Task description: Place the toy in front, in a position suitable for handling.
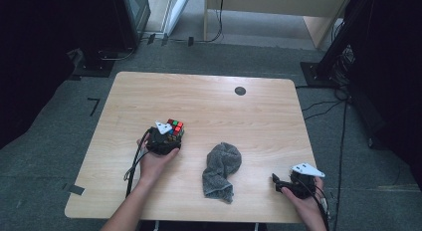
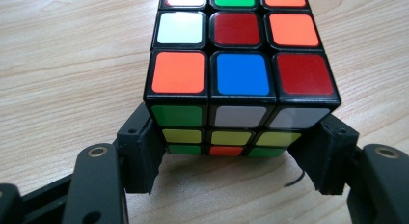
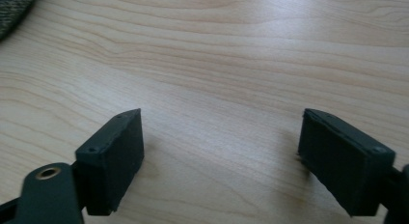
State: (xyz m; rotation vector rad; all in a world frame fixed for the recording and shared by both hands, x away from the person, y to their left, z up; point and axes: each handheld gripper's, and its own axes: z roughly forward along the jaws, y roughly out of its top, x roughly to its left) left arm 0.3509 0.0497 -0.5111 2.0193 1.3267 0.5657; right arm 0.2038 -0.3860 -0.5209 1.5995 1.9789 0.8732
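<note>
A: Wood is what the big table (image 1: 209,101) is made of, and the puzzle cube (image 2: 238,72) sits on its left part.
B: Is it held?
A: Yes. The left gripper (image 2: 231,154) squeezes the cube's two sides, down low. It looks hard, light and smooth, so it may slip.
B: And the right gripper (image 3: 219,159)?
A: Its jaws stand apart, holding nothing, near the grey cloth (image 1: 220,170).

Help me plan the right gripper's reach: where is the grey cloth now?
In the high view the grey cloth lies crumpled on the table near its front edge, between the left gripper at the puzzle cube and the right gripper.
</note>
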